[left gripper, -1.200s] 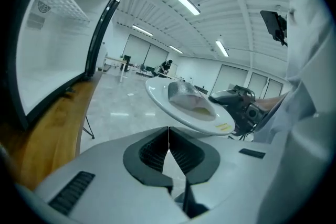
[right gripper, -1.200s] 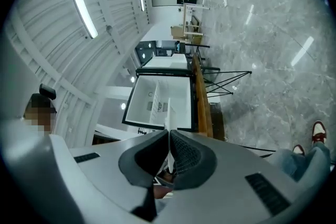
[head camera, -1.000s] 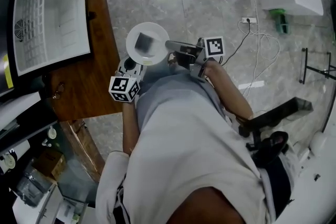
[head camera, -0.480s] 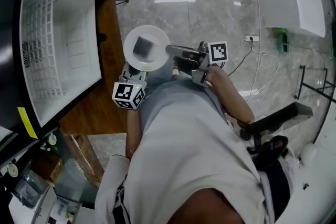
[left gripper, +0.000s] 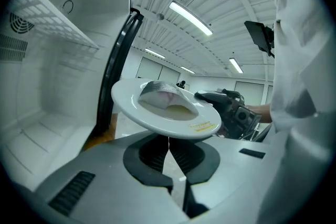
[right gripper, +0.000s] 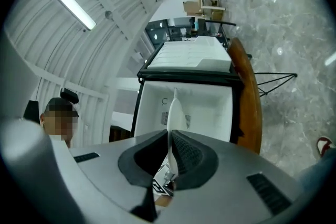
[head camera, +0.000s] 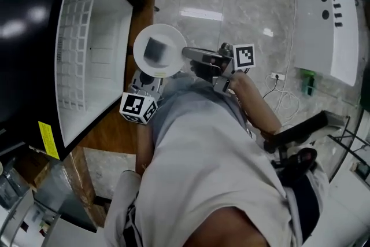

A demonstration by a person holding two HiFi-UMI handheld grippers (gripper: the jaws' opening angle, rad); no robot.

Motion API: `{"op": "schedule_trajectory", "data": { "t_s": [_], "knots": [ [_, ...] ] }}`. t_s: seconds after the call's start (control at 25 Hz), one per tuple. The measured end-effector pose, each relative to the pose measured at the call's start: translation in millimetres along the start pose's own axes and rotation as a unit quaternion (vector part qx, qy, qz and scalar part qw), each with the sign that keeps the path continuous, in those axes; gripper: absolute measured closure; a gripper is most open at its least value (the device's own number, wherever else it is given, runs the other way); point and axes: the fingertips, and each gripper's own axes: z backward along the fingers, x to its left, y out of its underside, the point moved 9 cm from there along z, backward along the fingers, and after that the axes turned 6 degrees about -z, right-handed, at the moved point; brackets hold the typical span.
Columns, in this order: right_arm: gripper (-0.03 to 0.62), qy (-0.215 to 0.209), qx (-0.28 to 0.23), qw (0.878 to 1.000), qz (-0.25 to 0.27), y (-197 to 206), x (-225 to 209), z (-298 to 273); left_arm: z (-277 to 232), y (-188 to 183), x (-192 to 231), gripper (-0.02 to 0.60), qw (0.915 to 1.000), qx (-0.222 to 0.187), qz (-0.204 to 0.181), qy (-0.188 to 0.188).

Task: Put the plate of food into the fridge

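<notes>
My right gripper (head camera: 186,54) pinches the round white plate (head camera: 173,37) of grey food (head camera: 154,49) while my closed left gripper (head camera: 149,77) props it underneath, keeping it flat for the open white fridge (head camera: 98,61).

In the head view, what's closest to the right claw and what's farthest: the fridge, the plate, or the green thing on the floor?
1. Plate: its rim is pinched in the right claw.
2. Fridge: open, at the left, just past the plate.
3. Green thing: down on the floor, far right.
</notes>
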Motion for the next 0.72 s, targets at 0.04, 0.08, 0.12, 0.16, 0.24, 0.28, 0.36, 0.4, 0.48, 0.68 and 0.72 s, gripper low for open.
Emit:
{"op": "schedule_trajectory", "data": {
  "t_s": [0.04, 0.08, 0.12, 0.16, 0.24, 0.28, 0.36, 0.4, 0.48, 0.68, 0.72],
  "knots": [
    [0.569, -0.001, 0.016, 1.0, 0.006, -6, 3, -13, 5, -7, 6, 0.561, 0.9999, -0.007, -0.007, -0.011],
    [0.569, -0.002, 0.029, 1.0, 0.01, -11, 7, -26, 11, -14, 10, 0.561, 0.9995, -0.013, -0.014, -0.023],
    [0.569, -0.003, 0.041, 0.999, 0.012, -13, 11, -37, 17, -21, 13, 0.561, 0.999, -0.018, -0.02, -0.035],
    [0.569, -0.005, 0.05, 0.999, 0.012, -15, 16, -48, 24, -28, 15, 0.561, 0.9983, -0.021, -0.026, -0.048],
    [0.569, -0.01, 0.071, 0.997, 0.009, -15, 28, -70, 39, -43, 18, 0.561, 0.9966, -0.025, -0.031, -0.073],
    [0.569, -0.01, 0.085, 0.996, 0.008, -14, 36, -85, 49, -52, 22, 0.561, 0.9958, -0.026, -0.03, -0.082],
    [0.569, -0.008, 0.116, 0.993, 0.003, -9, 54, -136, 82, -74, 43, 0.561, 0.9943, -0.031, -0.027, -0.099],
    [0.569, -0.008, 0.13, 0.991, 0.001, -4, 64, -171, 106, -88, 60, 0.561, 0.9927, -0.037, -0.029, -0.111],
    [0.569, -0.011, 0.156, 0.988, -0.005, 4, 80, -238, 152, -114, 94, 0.561, 0.9877, -0.049, -0.033, -0.145],
    [0.569, -0.018, 0.204, 0.978, -0.045, 5, 86, -305, 194, -140, 118, 0.561, 0.9707, -0.063, -0.032, -0.23],
    [0.569, -0.019, 0.209, 0.976, -0.054, 7, 85, -313, 199, -141, 121, 0.561, 0.9677, -0.064, -0.03, -0.242]
  ]
}}
